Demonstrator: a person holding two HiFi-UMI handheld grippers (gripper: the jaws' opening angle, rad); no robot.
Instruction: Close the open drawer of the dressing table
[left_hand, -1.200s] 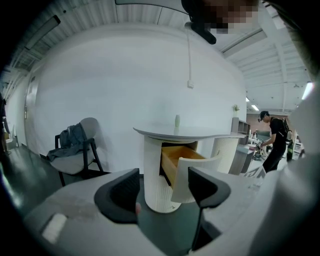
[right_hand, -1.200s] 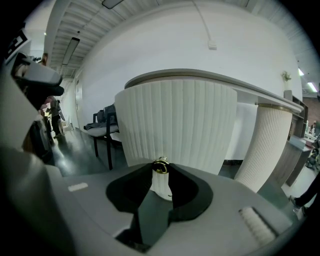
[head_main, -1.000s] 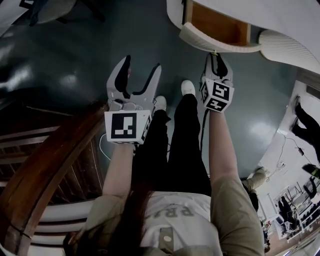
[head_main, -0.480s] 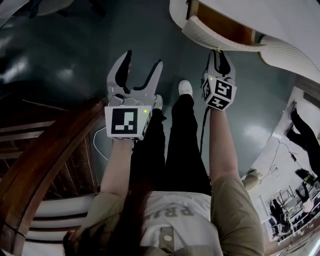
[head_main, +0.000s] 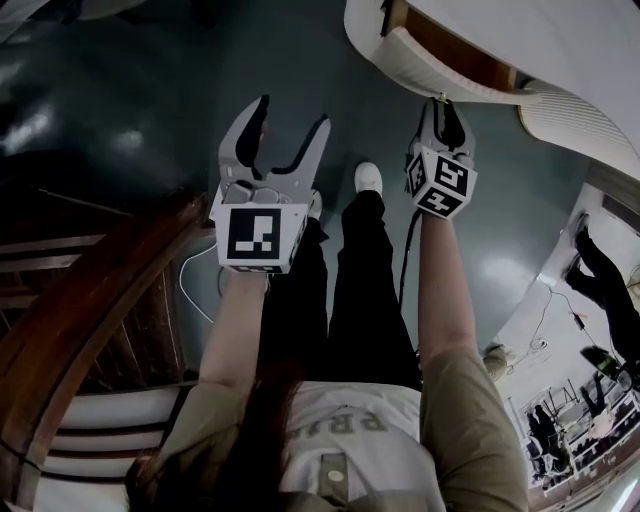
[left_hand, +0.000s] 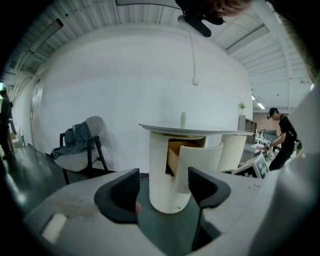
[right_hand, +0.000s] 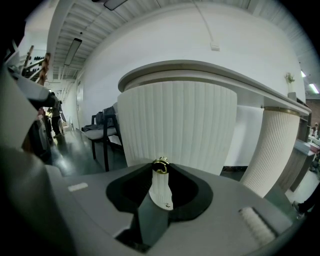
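Observation:
The white ribbed dressing table (head_main: 560, 40) stands at the top right of the head view. Its drawer (head_main: 440, 72) is pulled out, so the wooden inside shows. My right gripper (head_main: 441, 103) is at the curved drawer front (right_hand: 180, 125), shut on the small gold knob (right_hand: 160, 164) that sits between its black fingertips. My left gripper (head_main: 290, 112) hovers over the dark floor to the left, open and empty, well clear of the table. From the left gripper (left_hand: 162, 177) the open drawer (left_hand: 200, 160) shows some way ahead.
A dark wooden rail (head_main: 90, 310) curves along my left side. A chair with clothes on it (left_hand: 80, 150) stands left of the table. A small bottle (left_hand: 183, 119) rests on the tabletop. A ribbed column (right_hand: 272, 150) flanks the drawer. A person (left_hand: 280, 135) works at the right.
My right gripper has moved a little toward the table, still on the knob, and the drawer front went with it. The left gripper has stayed where it was.

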